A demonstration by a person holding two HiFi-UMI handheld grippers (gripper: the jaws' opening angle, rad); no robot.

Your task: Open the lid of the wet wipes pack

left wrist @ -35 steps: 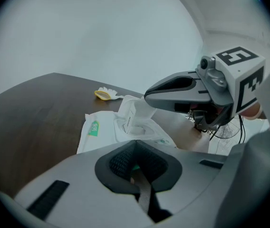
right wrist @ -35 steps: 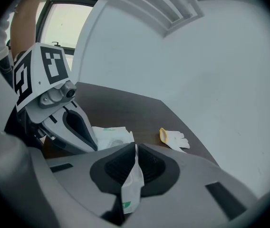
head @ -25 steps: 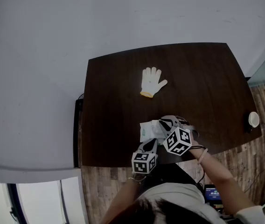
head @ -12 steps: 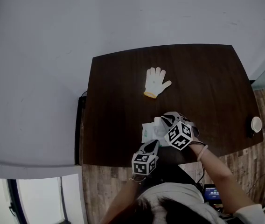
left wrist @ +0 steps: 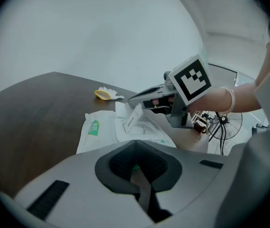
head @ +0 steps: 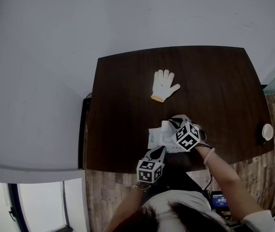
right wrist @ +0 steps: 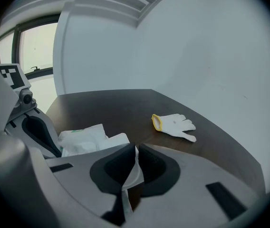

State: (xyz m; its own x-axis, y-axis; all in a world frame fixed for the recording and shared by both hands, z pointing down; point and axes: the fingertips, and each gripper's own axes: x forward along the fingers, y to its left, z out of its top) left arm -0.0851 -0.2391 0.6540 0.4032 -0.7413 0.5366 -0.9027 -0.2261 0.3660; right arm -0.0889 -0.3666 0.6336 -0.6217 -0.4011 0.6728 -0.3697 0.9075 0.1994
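The white wet wipes pack (head: pixel 158 135) (left wrist: pixel 99 132) (right wrist: pixel 80 136) lies near the front edge of the dark table (head: pixel 210 81). My right gripper (head: pixel 170 125) (left wrist: pixel 134 102) (right wrist: pixel 136 148) hangs over the pack, shut on its thin white lid flap (left wrist: pixel 134 119) (right wrist: pixel 133 169). It holds the flap lifted off the pack's top. My left gripper (head: pixel 159 150) (left wrist: pixel 135 148) sits at the pack's near end. Its jaws are closed there, with a speck of the pack's green print between the pads.
A white work glove with a yellow cuff (head: pixel 165 85) (right wrist: pixel 174 124) lies farther back on the table. A white cup (head: pixel 267 131) stands at the table's right edge. Wooden floor and a fan (left wrist: pixel 226 127) lie beyond the front edge.
My right gripper has shifted a little farther across the pack and rolled, still holding the lid flap. The left gripper has stayed where it was.
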